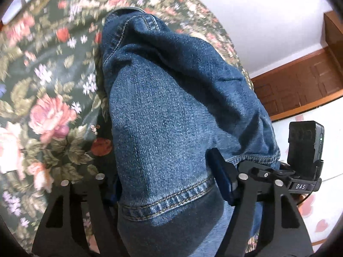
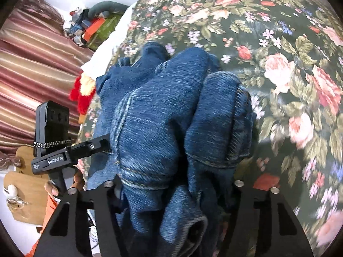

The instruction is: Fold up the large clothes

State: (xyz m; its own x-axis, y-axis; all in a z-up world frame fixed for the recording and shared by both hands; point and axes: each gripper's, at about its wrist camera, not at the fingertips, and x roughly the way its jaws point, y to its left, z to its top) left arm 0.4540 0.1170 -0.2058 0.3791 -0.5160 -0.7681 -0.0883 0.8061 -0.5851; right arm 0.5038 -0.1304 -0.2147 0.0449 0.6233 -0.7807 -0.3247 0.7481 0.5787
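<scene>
A pair of blue denim jeans (image 1: 171, 107) lies over a bed with a dark floral bedspread (image 1: 42, 85). My left gripper (image 1: 167, 194) is shut on the jeans at a stitched hem, and the cloth drapes away from it over the bed. My right gripper (image 2: 173, 192) is shut on bunched folds of the same jeans (image 2: 163, 124). The cloth hides the fingertips of both. The right gripper (image 1: 265, 175) shows in the left wrist view, close beside the hem. The left gripper (image 2: 90, 147) shows in the right wrist view, at the left edge of the denim.
The floral bedspread (image 2: 278, 64) fills the right wrist view's right side. A striped curtain (image 2: 32, 64), toys (image 2: 83, 25) and a red plush (image 2: 83, 94) lie at the left. A wooden door (image 1: 300, 81) and white wall (image 1: 257, 10) stand beyond the bed.
</scene>
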